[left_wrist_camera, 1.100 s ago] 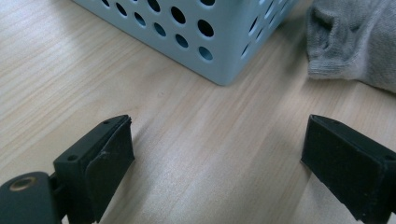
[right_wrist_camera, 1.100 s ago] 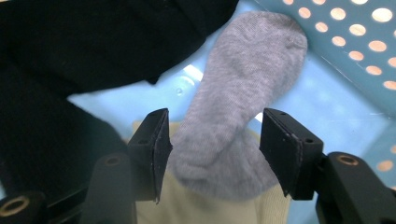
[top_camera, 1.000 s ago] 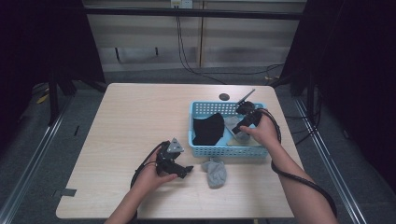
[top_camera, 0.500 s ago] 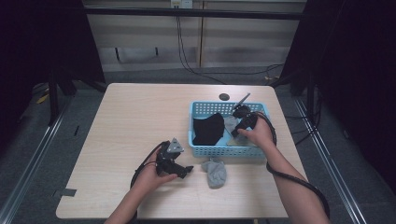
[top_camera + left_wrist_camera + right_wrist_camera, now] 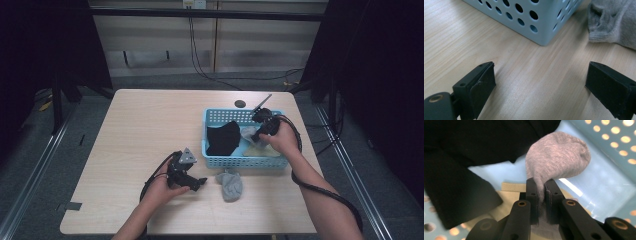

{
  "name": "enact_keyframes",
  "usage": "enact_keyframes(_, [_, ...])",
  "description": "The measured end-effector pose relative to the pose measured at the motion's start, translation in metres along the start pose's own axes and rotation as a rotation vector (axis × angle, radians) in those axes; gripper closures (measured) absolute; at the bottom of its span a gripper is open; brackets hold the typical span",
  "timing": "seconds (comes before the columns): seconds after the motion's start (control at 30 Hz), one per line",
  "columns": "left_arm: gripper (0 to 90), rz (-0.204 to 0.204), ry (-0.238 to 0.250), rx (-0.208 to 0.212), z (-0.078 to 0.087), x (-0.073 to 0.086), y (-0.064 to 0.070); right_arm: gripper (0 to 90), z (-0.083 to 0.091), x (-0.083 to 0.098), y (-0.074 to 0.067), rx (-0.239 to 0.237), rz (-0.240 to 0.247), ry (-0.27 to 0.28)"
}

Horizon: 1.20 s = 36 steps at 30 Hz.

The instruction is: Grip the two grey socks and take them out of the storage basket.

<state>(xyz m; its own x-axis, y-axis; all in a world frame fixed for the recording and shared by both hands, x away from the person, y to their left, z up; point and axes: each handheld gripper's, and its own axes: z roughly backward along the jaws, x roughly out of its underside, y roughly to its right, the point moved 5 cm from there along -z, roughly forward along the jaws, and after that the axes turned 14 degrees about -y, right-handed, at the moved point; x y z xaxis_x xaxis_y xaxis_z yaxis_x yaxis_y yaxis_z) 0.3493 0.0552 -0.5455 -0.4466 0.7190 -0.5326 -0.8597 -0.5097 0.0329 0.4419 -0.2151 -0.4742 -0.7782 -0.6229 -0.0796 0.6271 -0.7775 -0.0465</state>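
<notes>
— Moved since a second ago? Only my right hand: it has shifted a little further left over the basket [image 5: 245,161], while my left has stayed put low in the frame.

— Start nearest you. What is the left doing?

— My left gripper [image 5: 199,182] rests on the table [image 5: 130,130] at lower centre, jaws spread wide with nothing between them. Just to its right lies a grey sock [image 5: 230,184], on the wood in front of the basket's near wall; the left gripper view has it in the upper right corner [image 5: 614,22].

— And further back?

— My right gripper [image 5: 541,192] is clenched on a second grey sock [image 5: 559,157], its toe bulging beyond the jaw tips, inside the basket. A black garment [image 5: 223,138] fills the basket's left half, and a pale cream cloth [image 5: 507,195] lies under my jaws.

— How far along, then?

— I judge it partway: one sock pinched in the basket, whether arriving or leaving I cannot tell, and the other lying outside, unhandled.
</notes>
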Motion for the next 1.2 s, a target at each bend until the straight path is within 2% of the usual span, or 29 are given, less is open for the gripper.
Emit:
enact_keyframes(0.47, [8.2,-0.003,0.0,-0.001,0.0,0.0,0.0,83.8,0.038,0.004,-0.012,-0.003,0.059,0.02])
enact_keyframes(0.77, [8.2,-0.002,0.0,-0.003,0.0,0.0,0.0,83.9,0.052,0.011,-0.018,-0.011,0.088,0.031])
enact_keyframes(0.8, [8.2,-0.002,0.0,-0.003,0.0,0.0,0.0,83.8,0.055,0.013,-0.02,-0.008,0.103,0.034])
enact_keyframes(0.97, [8.2,-0.002,-0.001,-0.003,0.0,0.0,0.0,83.8,0.062,0.017,-0.024,0.0,0.119,0.035])
enact_keyframes(1.2, [8.3,-0.003,-0.001,-0.003,0.0,0.0,0.0,83.9,0.072,0.021,-0.038,0.016,0.184,0.027])
